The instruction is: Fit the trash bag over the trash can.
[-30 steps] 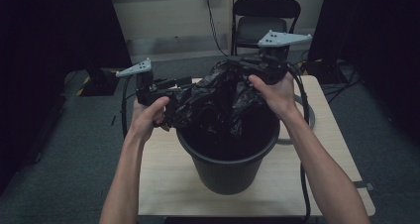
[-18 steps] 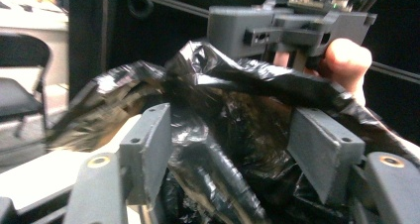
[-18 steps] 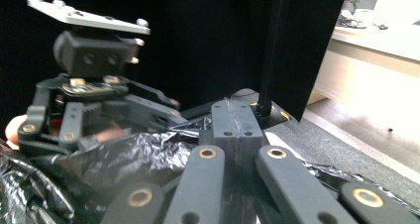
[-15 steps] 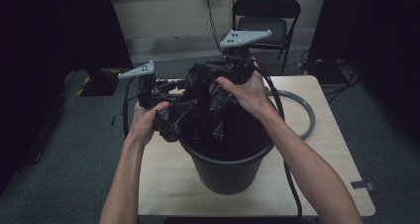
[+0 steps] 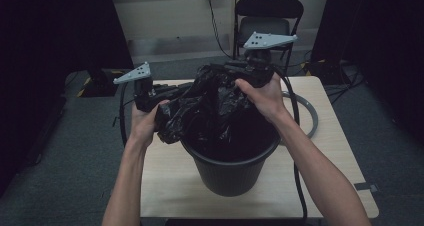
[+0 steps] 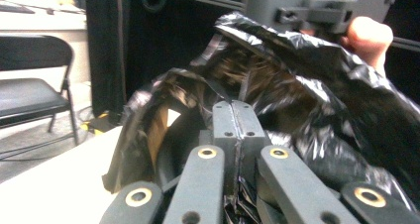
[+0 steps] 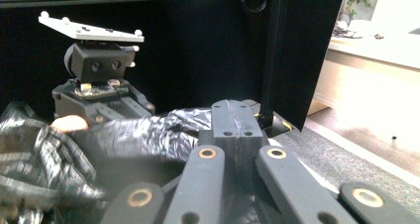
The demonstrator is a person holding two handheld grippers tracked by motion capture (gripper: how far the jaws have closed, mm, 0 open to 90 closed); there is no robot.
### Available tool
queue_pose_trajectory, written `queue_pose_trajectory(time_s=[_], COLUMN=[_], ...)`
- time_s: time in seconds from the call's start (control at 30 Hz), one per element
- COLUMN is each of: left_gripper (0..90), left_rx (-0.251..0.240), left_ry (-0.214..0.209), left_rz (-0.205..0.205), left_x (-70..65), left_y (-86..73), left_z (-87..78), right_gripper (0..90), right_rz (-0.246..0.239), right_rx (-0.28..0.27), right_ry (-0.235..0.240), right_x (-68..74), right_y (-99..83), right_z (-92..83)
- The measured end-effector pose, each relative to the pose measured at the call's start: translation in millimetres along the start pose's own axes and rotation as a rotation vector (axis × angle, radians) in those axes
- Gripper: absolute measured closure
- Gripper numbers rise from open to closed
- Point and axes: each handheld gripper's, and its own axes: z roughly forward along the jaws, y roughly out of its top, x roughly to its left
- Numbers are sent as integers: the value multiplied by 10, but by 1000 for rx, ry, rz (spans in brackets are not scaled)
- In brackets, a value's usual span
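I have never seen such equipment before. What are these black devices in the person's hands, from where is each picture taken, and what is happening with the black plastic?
A person stands at a wooden table and holds a hand tool with a two-jaw claw in each hand. One picture is taken from above, looking down on the table. The other two come from small cameras riding on each claw, looking along its black jaws.

On the table stands a black bin, and a grey ring lies behind it. Over the bin hangs a crumpled black plastic bag. The left claw has just closed its jaws, and bag plastic is pinched between them. The right claw is also shut, with the bag's edge beside it; whether it pinches the plastic I cannot tell for sure. A folding chair stands beyond the table.
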Motion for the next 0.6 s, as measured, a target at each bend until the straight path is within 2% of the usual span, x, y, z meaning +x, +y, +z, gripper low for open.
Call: queue_pose_trajectory(time_s=[0.1, 0.2, 0.27, 0.43, 0.6], left_gripper=[900, 900, 900, 900, 900], left_rx=[-17, -39, -42, -54, -61], left_ry=[37, 54, 81, 129, 179], left_rz=[-9, -13, -3, 18, 20], left_x=[34, 56, 49, 21, 23], left_y=[-24, -40, -36, -44, -139], left_z=[-95, -182, -225, -344, -490], right_gripper=[900, 900, 900, 900, 900], right_rz=[17, 26, 25, 27, 90], right_rx=[-26, -31, -26, -6, -21], right_ry=[-8, -21, -33, -98, -145], right_x=[-71, -132, -162, -294, -499], right_y=[-30, -71, -107, -250, -473], right_z=[-129, -243, -312, -482, -685])
